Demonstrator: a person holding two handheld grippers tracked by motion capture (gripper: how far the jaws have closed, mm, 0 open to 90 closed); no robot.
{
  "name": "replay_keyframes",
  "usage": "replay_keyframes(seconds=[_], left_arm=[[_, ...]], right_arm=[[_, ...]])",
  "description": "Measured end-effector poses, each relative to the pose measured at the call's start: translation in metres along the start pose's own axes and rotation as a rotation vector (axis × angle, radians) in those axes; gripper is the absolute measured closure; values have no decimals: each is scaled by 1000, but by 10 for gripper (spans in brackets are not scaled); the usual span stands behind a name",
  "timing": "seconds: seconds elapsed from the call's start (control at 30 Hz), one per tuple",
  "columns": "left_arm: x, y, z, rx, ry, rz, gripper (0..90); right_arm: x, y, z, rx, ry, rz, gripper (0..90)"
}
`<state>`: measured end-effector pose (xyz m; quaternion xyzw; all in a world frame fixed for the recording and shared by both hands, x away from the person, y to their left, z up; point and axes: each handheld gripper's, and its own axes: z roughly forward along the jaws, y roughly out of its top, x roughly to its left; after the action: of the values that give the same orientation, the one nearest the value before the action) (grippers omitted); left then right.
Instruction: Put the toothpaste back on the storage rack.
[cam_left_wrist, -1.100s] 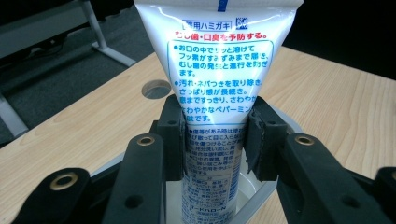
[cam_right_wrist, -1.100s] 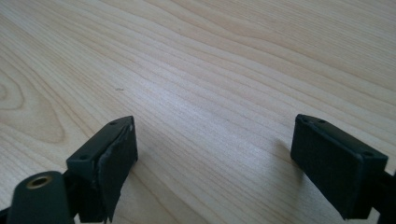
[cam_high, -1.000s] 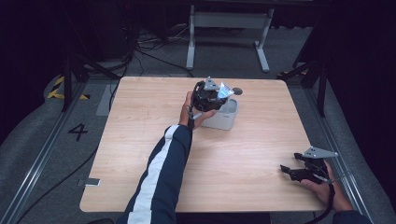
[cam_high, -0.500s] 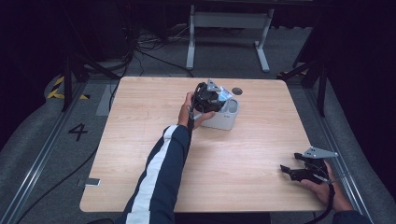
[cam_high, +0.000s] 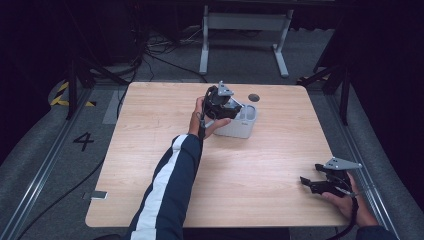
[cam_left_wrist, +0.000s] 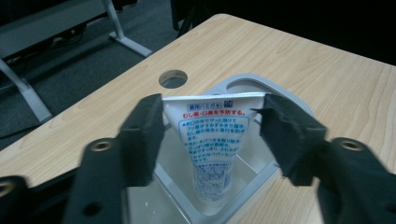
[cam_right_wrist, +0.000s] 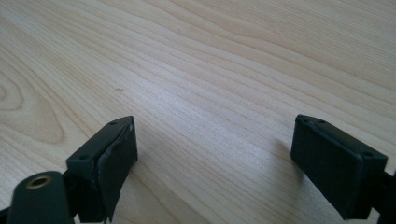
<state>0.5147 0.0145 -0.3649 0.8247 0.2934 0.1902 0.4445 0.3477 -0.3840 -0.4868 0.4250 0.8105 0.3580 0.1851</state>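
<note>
The left gripper (cam_left_wrist: 210, 126) has just been opening; its jaws flank the crimped end of the tube (cam_left_wrist: 210, 140) without pressing it. The tube stands cap-down in the holder (cam_left_wrist: 261, 179), between the fingers (cam_left_wrist: 140, 133). Risk: a skewed withdrawal may catch the crimp and tip the tube (or the holder). The right gripper (cam_right_wrist: 224, 158) rests open over bare table (cam_right_wrist: 210, 70).

1. The left gripper (cam_high: 223, 102) hung over the white holder (cam_high: 243, 123), upper middle of the frame.
2. The right gripper (cam_high: 327, 181) rested on the wooden table (cam_high: 260, 170) at the lower right, well apart.
</note>
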Motion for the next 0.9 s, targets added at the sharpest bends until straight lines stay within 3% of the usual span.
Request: replay_keyframes(seconds=[0.17,0.3,0.43,0.9], left_arm=[[-1,0,-8,13,-16,-2,309],[1,0,-17,22,3,-13,240],[1,-2,-26,42,8,1,198],[-2,-18,-52,142,32,109,178]], right_arm=[[0,0,0,1,1,1,147],[0,0,0,1,2,1,147],[0,0,0,1,2,1,147],[0,0,0,1,2,1,147]])
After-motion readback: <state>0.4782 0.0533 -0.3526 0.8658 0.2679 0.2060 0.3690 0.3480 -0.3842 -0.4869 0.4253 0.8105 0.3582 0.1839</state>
